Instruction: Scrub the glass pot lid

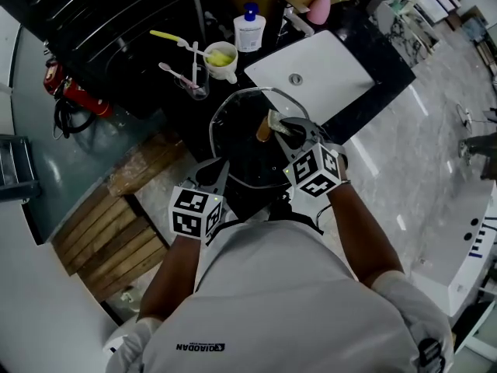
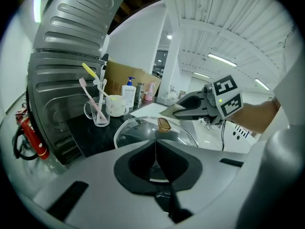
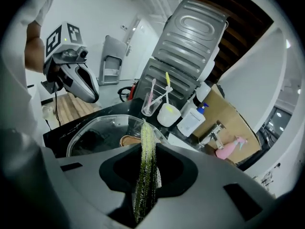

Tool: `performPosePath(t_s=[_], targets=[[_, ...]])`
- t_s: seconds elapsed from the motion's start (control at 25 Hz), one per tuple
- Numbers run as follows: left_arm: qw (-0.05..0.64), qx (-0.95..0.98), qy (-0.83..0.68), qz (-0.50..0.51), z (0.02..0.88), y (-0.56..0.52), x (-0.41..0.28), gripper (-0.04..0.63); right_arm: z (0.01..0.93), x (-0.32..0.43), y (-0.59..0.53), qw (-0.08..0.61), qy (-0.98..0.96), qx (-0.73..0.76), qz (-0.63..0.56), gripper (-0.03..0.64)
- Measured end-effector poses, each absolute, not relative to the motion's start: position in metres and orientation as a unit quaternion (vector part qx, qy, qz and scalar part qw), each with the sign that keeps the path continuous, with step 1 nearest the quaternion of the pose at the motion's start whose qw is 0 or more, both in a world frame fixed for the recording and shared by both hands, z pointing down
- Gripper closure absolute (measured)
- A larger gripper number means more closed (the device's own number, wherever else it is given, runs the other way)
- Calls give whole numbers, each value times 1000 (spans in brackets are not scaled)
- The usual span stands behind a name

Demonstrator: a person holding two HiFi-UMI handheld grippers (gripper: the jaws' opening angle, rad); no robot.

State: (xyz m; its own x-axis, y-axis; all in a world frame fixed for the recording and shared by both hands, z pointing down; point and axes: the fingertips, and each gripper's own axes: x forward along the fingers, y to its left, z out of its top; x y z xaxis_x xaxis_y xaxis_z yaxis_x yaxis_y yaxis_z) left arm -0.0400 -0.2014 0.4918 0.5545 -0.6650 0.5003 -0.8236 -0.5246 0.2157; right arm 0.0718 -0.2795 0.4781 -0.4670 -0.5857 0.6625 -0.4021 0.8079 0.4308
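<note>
the round clear glass pot lid (image 1: 239, 148) with a brown-gold knob (image 1: 264, 133) is over the black counter (image 1: 159, 103), just in front of the person and beside the white rectangular sink basin (image 1: 326, 76). whether it rests flat or is lifted a little cannot be told.

the left tool (image 2: 156, 162) has its jaws pressed together on the near rim of the lid; in the left gripper view the glass edge shows in the slot between them, and the lid's dome rises beyond. in the head view this tool meets the rim at the lid's lower left.

the right tool (image 3: 145, 168) pinches a thin yellow-green scouring pad (image 3: 145, 156), seen edge-on and upright between its jaws. the pad's free end is at the lid's top, close to the knob; contact with the glass cannot be told.

behind the lid stand a clear glass cup of pink toothbrushes (image 1: 196, 82), a white mug (image 1: 222, 61) with something yellow in it, and a white bottle with a blue pump (image 1: 250, 29). a pink spray bottle (image 1: 320, 5) stands past the basin.
</note>
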Motion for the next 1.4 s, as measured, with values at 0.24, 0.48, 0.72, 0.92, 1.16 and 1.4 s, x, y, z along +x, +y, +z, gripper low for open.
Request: performPosePath(t_s=[0.24, 0.48, 0.72, 0.92, 1.16, 1.4], targets=[[226, 848, -447, 174, 494, -202, -48, 577, 499, 59, -284, 481, -833, 237, -138, 529], [233, 846, -447, 174, 500, -201, -54, 577, 508, 53, -280, 507, -825, 210, -138, 528], [229, 852, -436, 178, 501, -196, -52, 577, 507, 49, -276, 513, -822, 209, -134, 526], [225, 856, -430, 176, 499, -192, -53, 577, 510, 39, -263, 520, -817, 199, -147, 520], [224, 857, -429, 177, 498, -183, -57, 577, 510, 30, -247, 519, -820, 192, -148, 517], [222, 856, -429, 183, 499, -176, -61, 577, 510, 25, -234, 517, -824, 181, -145, 515]])
